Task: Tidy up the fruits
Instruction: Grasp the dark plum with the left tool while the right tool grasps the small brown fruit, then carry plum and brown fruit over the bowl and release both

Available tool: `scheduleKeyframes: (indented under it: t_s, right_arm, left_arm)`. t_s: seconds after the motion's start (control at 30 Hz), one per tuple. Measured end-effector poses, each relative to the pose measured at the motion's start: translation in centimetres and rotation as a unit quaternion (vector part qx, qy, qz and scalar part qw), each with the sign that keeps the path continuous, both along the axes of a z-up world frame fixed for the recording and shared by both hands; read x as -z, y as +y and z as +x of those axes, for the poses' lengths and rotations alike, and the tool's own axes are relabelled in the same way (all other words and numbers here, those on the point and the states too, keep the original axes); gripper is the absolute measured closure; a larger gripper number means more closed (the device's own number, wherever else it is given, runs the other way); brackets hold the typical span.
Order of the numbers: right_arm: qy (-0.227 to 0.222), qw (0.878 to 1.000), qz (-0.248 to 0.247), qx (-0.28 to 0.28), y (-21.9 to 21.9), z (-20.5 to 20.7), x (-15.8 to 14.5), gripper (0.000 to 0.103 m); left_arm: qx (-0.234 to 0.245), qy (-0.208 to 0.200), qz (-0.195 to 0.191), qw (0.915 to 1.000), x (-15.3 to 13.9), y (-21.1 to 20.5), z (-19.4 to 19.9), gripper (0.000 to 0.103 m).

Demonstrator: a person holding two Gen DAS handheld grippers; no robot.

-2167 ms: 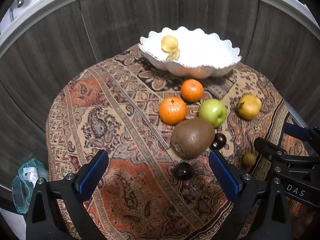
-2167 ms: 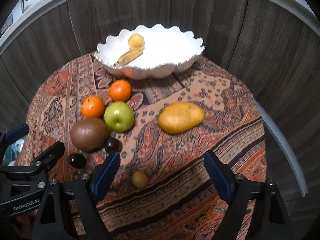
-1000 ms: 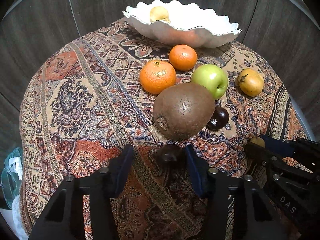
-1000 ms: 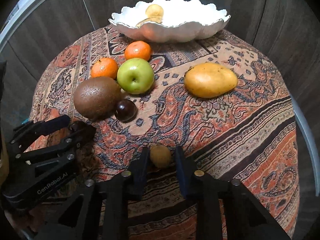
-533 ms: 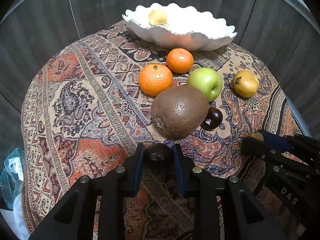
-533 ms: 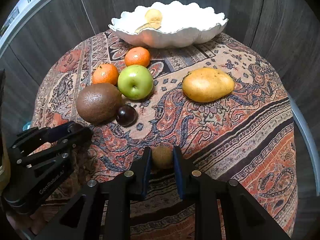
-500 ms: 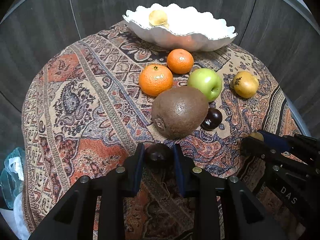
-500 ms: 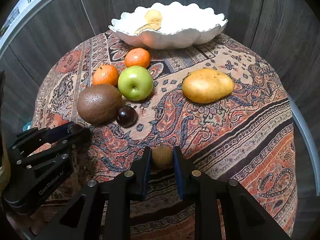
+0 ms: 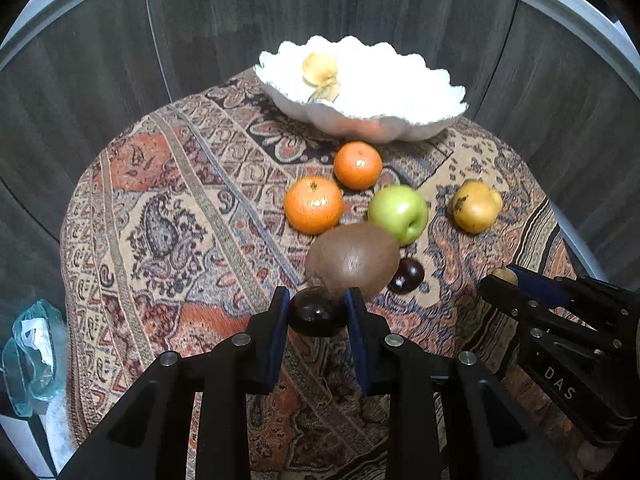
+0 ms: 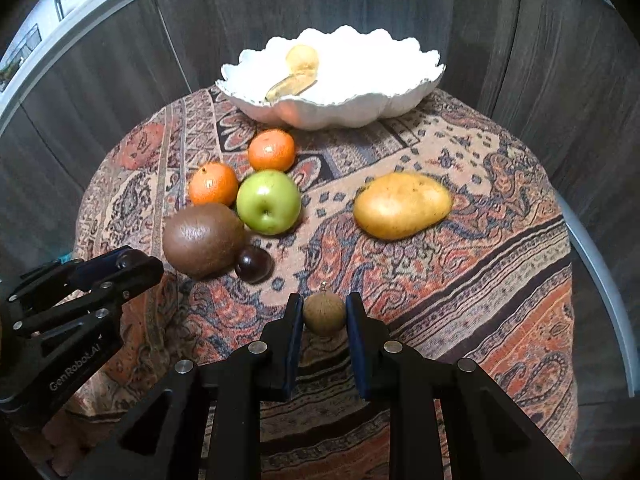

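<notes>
With both small fruits now lifted clear of the patterned cloth (image 9: 168,208), left gripper (image 9: 318,312) clamping a dark plum (image 9: 318,314), right gripper (image 10: 323,314) clamping a small brown fruit (image 10: 323,314). Wide-open fingers two seconds earlier, closed since. Next, probably onward to the white bowl (image 10: 400,104) beyond.

Left side: patterned cloth (image 9: 168,216) lies bare.
Way to the bowl (image 10: 416,88): kiwi (image 9: 352,258), apple (image 9: 398,214), oranges (image 9: 314,204) crowd it.
</notes>
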State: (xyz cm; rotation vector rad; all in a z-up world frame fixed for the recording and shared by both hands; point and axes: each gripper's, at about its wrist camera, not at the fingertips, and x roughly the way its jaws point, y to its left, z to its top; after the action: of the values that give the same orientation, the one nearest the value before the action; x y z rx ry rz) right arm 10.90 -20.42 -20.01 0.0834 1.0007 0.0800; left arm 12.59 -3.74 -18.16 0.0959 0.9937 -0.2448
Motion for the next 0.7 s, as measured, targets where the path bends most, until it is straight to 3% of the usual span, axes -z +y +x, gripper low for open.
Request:
scheduleKeyframes:
  t_s: [0.7]
  right_arm:
    - [-0.073, 0.997, -0.010, 0.016, -2.1, 5.0, -6.0, 0.080]
  left_arm:
    - [0.007, -0.062, -0.013, 0.9980, -5.6, -2.5, 6.1, 0.075]
